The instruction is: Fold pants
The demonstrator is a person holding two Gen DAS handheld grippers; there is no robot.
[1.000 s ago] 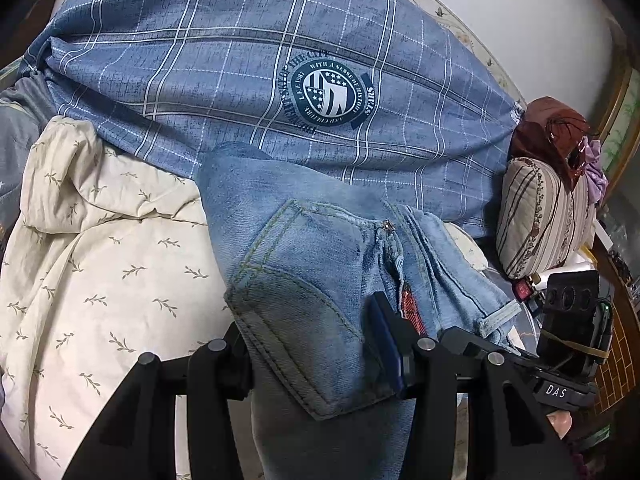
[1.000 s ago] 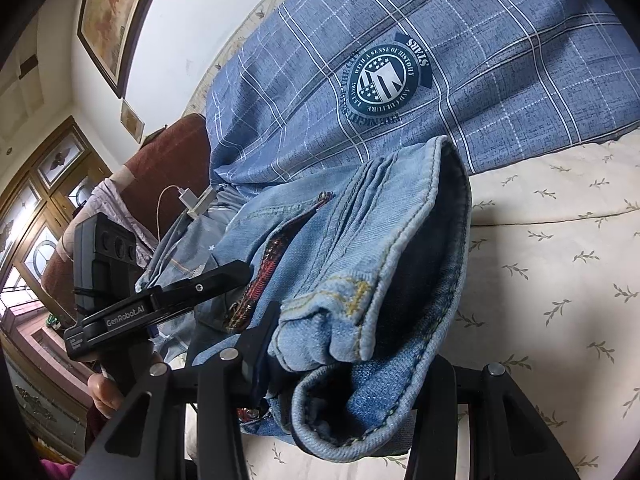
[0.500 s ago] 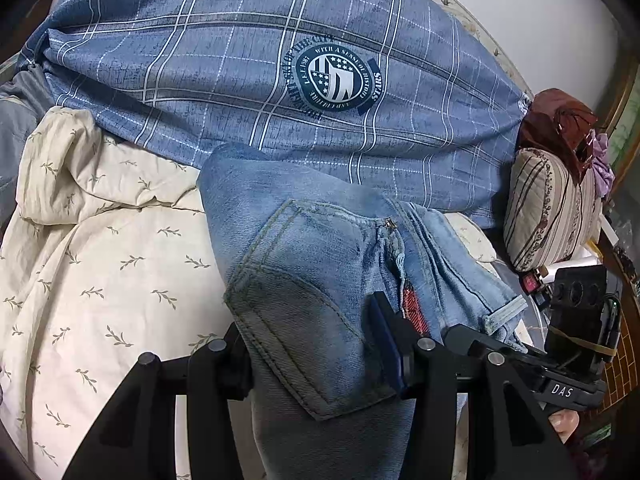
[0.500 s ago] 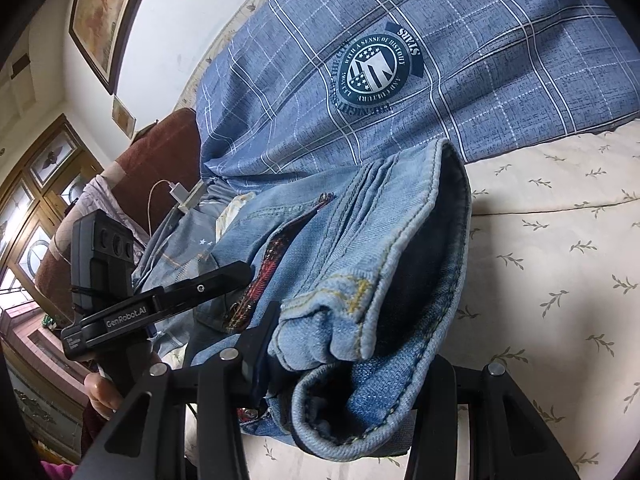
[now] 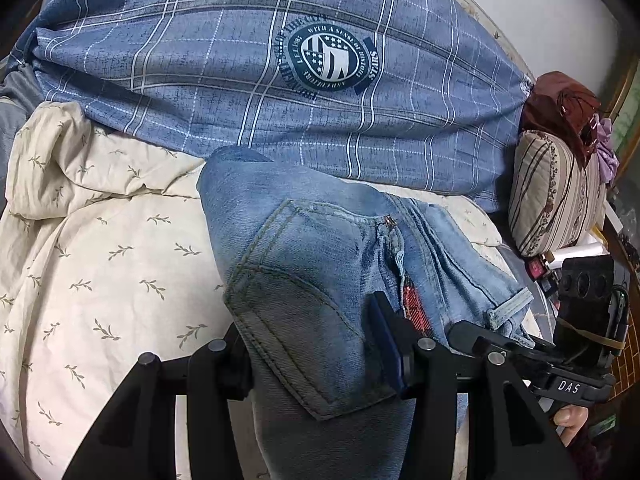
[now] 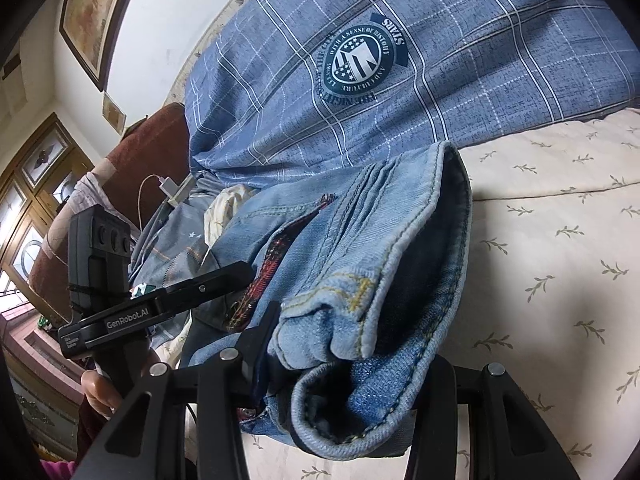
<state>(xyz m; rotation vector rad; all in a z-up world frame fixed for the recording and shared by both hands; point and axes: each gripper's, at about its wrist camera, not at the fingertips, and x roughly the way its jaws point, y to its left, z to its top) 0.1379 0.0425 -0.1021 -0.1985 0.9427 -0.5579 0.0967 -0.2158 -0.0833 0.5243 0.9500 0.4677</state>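
Gripping the folded jeans with both grippers' fingers clamped on denim, we kept the fold intact above the bed.

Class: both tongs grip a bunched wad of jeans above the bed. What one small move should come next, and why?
Probably lower both tongs together and lay the jeans flat on the cream leaf-print sheet. The left tongs and right tongs each clamp thick bunched denim held off the sheet, so nothing can be creased yet.

A white wall with a framed picture rises behind the leaf-print bedsheet.
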